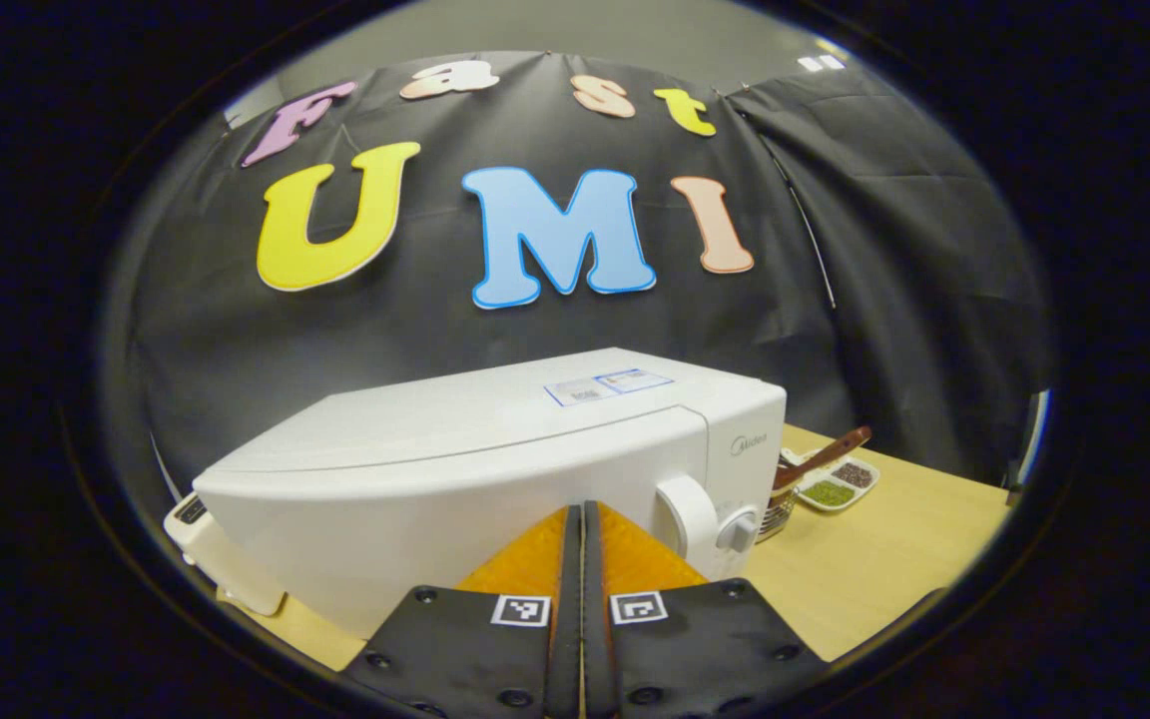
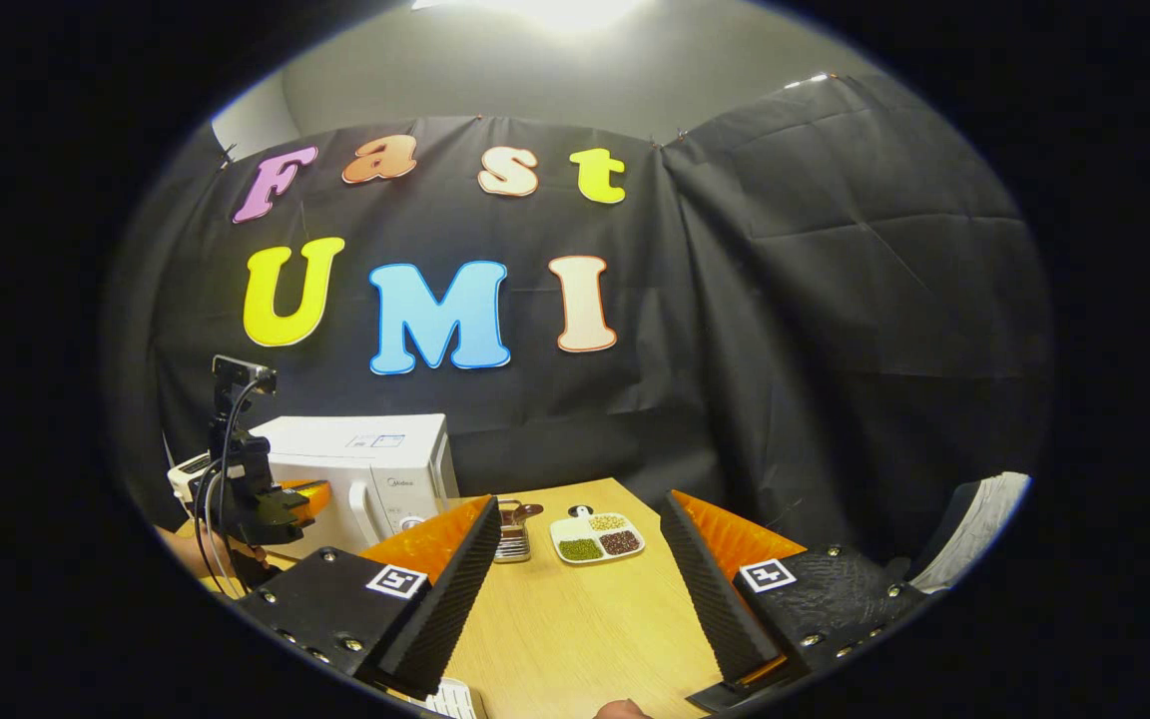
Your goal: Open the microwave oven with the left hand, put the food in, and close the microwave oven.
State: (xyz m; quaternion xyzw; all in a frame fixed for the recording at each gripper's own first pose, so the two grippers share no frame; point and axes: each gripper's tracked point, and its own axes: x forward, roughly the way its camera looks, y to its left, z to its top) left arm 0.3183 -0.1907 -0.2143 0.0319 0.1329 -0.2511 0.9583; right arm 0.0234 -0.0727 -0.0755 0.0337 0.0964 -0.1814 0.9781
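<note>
White microwave oven (image 1: 495,469) with its door closed; clenched, empty left gripper (image 1: 582,519) just before it, right gripper (image 2: 575,559) released, food dish (image 2: 597,537) beside it, still outside.

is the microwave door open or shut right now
Shut. In the left gripper view the microwave door sits flush with the control panel, no gap showing. The left gripper, jaws closed together, sits just before it.

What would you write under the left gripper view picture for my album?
Left hand-held gripper, fingers shut, faces the closed white microwave on the wooden table.
</note>
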